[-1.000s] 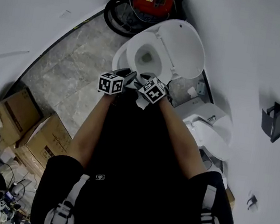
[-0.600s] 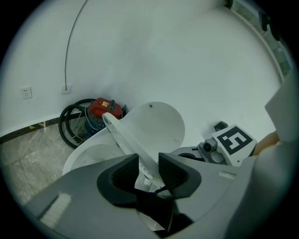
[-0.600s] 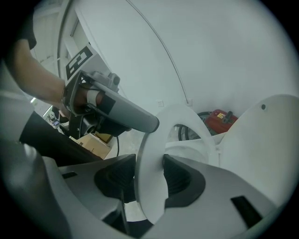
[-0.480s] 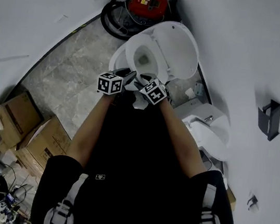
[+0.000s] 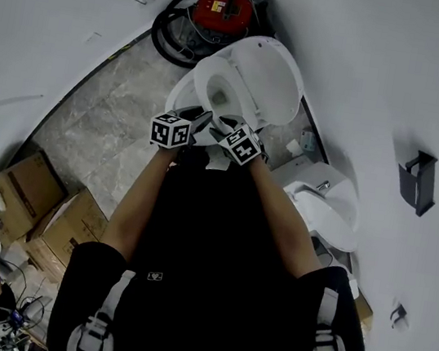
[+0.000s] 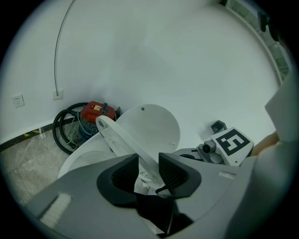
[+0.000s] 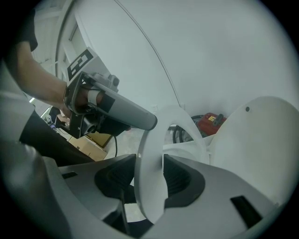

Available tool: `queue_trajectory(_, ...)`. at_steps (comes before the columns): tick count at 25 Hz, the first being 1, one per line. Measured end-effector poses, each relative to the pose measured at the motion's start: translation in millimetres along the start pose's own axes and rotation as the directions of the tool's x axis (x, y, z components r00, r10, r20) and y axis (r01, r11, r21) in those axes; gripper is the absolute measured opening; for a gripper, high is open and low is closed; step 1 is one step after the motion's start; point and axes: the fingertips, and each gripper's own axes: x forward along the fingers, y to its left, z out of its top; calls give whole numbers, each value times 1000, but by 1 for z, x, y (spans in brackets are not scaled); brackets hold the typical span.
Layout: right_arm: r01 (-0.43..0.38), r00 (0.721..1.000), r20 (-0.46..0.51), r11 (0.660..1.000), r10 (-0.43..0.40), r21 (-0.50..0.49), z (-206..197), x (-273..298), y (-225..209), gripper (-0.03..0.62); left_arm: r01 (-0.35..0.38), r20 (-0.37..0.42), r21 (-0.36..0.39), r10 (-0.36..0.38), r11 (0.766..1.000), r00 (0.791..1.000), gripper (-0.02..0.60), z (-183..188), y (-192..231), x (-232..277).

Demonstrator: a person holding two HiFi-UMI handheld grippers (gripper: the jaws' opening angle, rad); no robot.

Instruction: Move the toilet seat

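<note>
Toilet seat (image 6: 124, 140) aslant above bowl (image 6: 81, 161)

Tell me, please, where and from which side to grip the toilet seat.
Grip the toilet seat at its front rim, from the side opposite the raised lid: thin and flat there. The left gripper and right gripper clamp it there.

I find no legible text. My marker cubes (image 5: 170, 131) carry only black-and-white patterns; the red vacuum (image 5: 221, 10) label is unreadably small.
</note>
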Motion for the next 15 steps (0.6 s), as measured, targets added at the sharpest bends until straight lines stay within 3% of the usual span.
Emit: queue_trajectory(15,21,1000,11,998,-21,-54,-2,-31,-27,190,18,32,35,-19,999,999,135,25,-27,22)
